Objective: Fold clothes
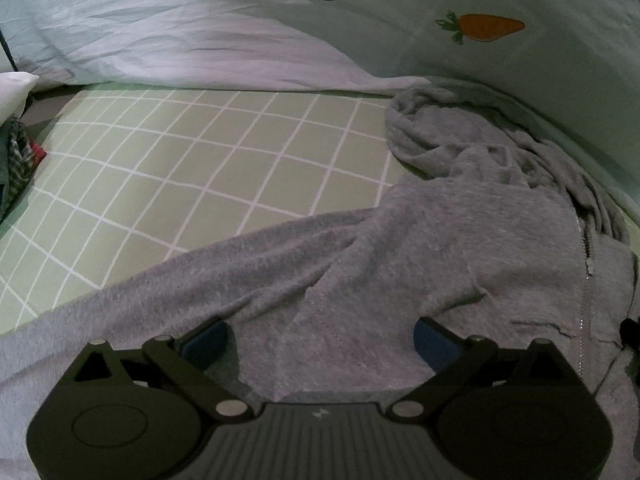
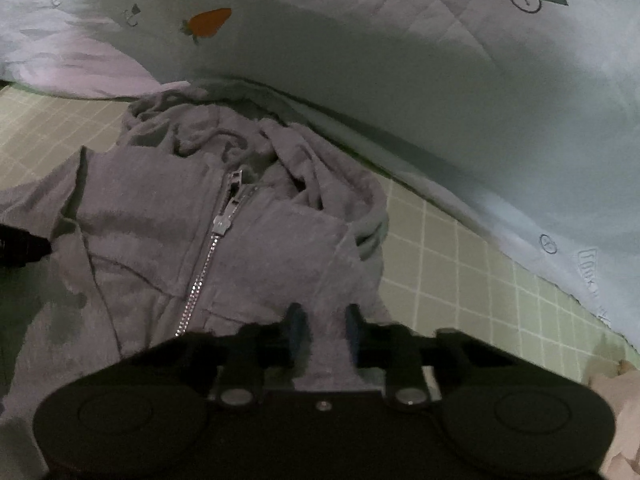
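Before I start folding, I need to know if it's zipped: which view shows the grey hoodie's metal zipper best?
The right wrist view: the metal zipper of the grey fleece hoodie runs down mid-frame, its slider below an open collar. The left wrist view shows only a thin strip of zipper at the right edge.

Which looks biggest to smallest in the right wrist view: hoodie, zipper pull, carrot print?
1. Hoodie, by far the largest.
2. Carrot print.
3. Zipper pull.
The last two look close in size, and the pull lies nearer the camera, so their order is unsure.
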Motion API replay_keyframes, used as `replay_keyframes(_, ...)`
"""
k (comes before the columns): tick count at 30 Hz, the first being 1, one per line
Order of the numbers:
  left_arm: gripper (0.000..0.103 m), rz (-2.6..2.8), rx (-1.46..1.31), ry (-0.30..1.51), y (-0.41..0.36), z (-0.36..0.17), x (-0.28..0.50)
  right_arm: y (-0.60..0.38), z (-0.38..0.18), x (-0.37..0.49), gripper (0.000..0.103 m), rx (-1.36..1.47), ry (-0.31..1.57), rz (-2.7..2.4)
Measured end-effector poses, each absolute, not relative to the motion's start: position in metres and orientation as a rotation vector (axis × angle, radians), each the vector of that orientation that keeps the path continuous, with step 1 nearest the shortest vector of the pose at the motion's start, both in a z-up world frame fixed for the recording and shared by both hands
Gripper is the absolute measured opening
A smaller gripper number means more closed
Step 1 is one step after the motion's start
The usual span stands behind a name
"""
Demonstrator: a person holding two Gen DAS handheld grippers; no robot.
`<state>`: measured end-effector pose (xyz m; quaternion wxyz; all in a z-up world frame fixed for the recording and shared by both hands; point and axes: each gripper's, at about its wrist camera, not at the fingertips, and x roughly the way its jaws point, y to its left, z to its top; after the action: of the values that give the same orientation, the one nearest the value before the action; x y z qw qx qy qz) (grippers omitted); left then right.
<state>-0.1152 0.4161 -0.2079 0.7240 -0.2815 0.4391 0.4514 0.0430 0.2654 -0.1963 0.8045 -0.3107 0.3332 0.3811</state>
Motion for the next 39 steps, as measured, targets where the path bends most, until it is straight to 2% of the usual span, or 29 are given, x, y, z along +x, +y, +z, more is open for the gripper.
replay_keyframes(2, 0.101, 0.994, -0.621, 0.970, 0.416, -0.208, -0.115, 0.261, -0.192, 0.047, 0.001, -0.632, 0.700, 0.820)
replay_keyframes(8, 0.103, 0.989, -0.618, 0.969, 0.417, -0.209, -0.117, 0.219, -0.145, 0.100, 0.000, -0.357, 0.634, 0.672)
replay_keyframes(11, 0.103, 0.992, -0.619, 0.969, 0.417, -0.208, -0.116, 0.199, -0.139, 0.132, 0.000, -0.347, 0.593, 0.519)
replay_keyframes(13, 0.103, 0.997, -0.626, 0.975, 0.418, -0.208, -0.115, 0.183, -0.142, 0.154, 0.000, -0.289, 0.656, 0.477)
replay_keyframes(16, 0.093, 1.010, -0.675, 0.967, 0.421, -0.199, -0.119, 0.176, -0.143, 0.154, 0.001, -0.275, 0.704, 0.546)
replay_keyframes(21, 0.070, 0.954, -0.619, 0.903, 0.417, -0.174, -0.112, 0.198, -0.151, 0.117, 0.009, -0.238, 0.770, 0.724)
replay_keyframes(24, 0.068, 0.876, -0.589, 0.888, 0.414, -0.171, -0.095, 0.217, -0.164, 0.098, 0.014, -0.261, 0.808, 0.756)
replay_keyframes(28, 0.068, 0.817, -0.545, 0.951, 0.409, -0.184, -0.067, 0.223, -0.170, 0.092, 0.032, -0.267, 0.836, 0.749)
replay_keyframes(30, 0.067, 0.819, -0.504, 0.981, 0.405, -0.191, -0.058, 0.226, -0.173, 0.089, 0.034, -0.270, 0.850, 0.745)
replay_keyframes(31, 0.063, 0.816, -0.490, 0.984, 0.404, -0.192, -0.056, 0.227, -0.175, 0.088, 0.035, -0.272, 0.857, 0.743)
replay_keyframes(32, 0.050, 0.812, -0.479, 0.985, 0.403, -0.192, -0.055, 0.229, -0.176, 0.086, 0.036, -0.273, 0.864, 0.741)
replay_keyframes(33, 0.027, 0.800, -0.484, 0.979, 0.403, -0.190, -0.056, 0.231, -0.178, 0.085, 0.036, -0.275, 0.871, 0.740)
replay_keyframes(35, 0.005, 0.791, -0.498, 0.972, 0.404, -0.185, -0.058, 0.234, -0.181, 0.082, 0.038, -0.278, 0.885, 0.736)
replay_keyframes(39, 0.004, 0.835, -0.552, 0.889, 0.415, -0.157, -0.079, 0.231, -0.182, 0.082, 0.038, -0.286, 0.891, 0.731)
